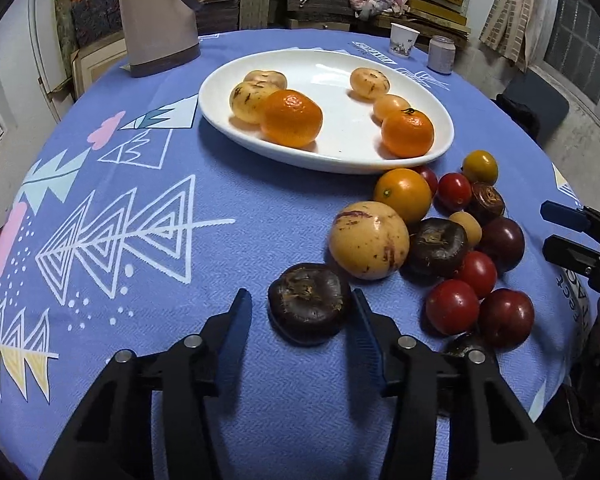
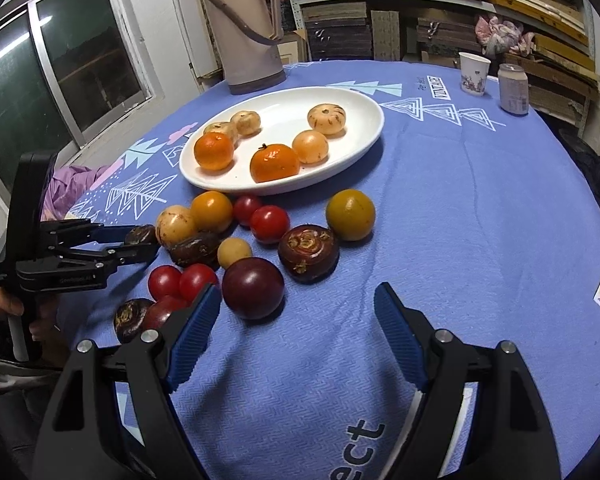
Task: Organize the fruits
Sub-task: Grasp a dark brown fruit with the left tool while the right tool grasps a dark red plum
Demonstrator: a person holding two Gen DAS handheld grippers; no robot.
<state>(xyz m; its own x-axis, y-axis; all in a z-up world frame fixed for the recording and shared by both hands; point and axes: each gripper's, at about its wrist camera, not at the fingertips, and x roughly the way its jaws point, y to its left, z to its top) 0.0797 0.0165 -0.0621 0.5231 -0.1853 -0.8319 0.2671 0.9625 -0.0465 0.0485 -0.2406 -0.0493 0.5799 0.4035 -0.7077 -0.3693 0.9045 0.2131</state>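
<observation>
Your tally: six fruits on the white plate (image 1: 440, 148), over a dozen loose by the tablecloth's (image 1: 140, 160) near edge; left gripper (image 1: 300, 312) straddles a dark fruit (image 1: 308, 302) ungripped, right gripper (image 2: 298, 304) wide, empty.

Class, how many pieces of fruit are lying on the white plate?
6. Left group: mandarin and two speckled fruits. Right group: mandarin, pale fruit, speckled fruit. None seems hidden.

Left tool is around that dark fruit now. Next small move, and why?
Probably finish closing. The left tool straddles the dark fruit on the cloth: one finger looks at its side, the other finger still shows a gap. Then lift toward the plate. The right tool is open and empty.
</observation>
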